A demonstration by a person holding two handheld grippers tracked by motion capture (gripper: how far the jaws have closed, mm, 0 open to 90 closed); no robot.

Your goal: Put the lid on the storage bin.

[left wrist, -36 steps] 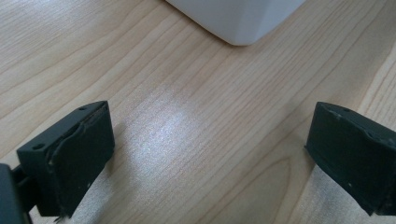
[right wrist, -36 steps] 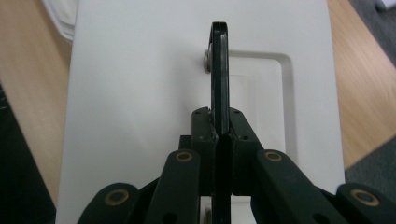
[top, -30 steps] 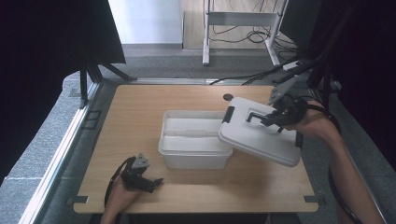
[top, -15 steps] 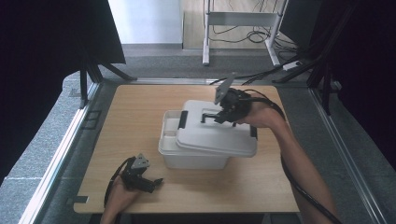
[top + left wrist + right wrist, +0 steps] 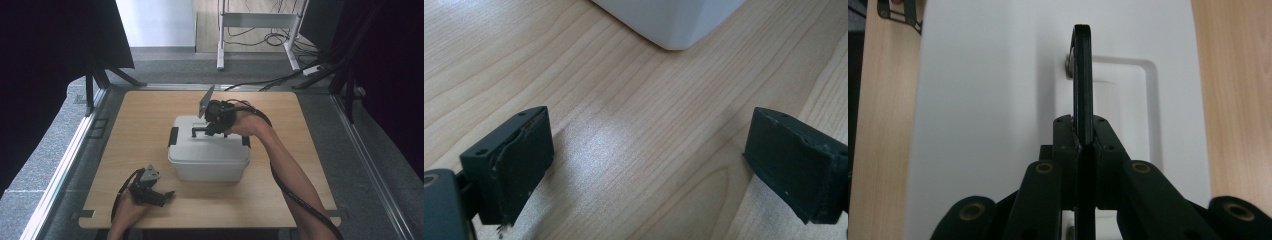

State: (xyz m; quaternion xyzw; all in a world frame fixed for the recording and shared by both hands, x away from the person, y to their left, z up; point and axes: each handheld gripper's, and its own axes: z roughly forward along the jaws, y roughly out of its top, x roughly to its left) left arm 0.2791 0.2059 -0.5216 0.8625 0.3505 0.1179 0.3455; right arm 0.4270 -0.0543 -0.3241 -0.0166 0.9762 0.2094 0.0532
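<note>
From the high view, the white lid (image 5: 210,140) now sits on top of the white box (image 5: 209,162). A second ago it hung in the air off to the right side of the box, and half a second ago it was only partly over it and tilted. Now it looks flat and lined up with the box. So the closing job looks almost done; I think what is left is to let go of the black handle (image 5: 201,131) and maybe push the lid down. The right hand-held gripper (image 5: 214,124) is pinching that handle. The left hand-held gripper (image 5: 162,195) has stayed where it was, resting near the front left edge of the surface (image 5: 305,150), well apart from the box. There is bare room all around the box, most of it at the back and the right side. The front edge is near the left hand.

In the left gripper view, the left hand-held gripper (image 5: 646,170) has its jaws spread wide with nothing between them. A corner of the box (image 5: 674,20) shows at the top, with bare wood before it.

In the right gripper view, the right hand-held gripper (image 5: 1083,145) is pressed tight on the thin black handle (image 5: 1082,75), which stands up on edge above the lid (image 5: 983,100). Wood shows on both sides of the lid.
</note>
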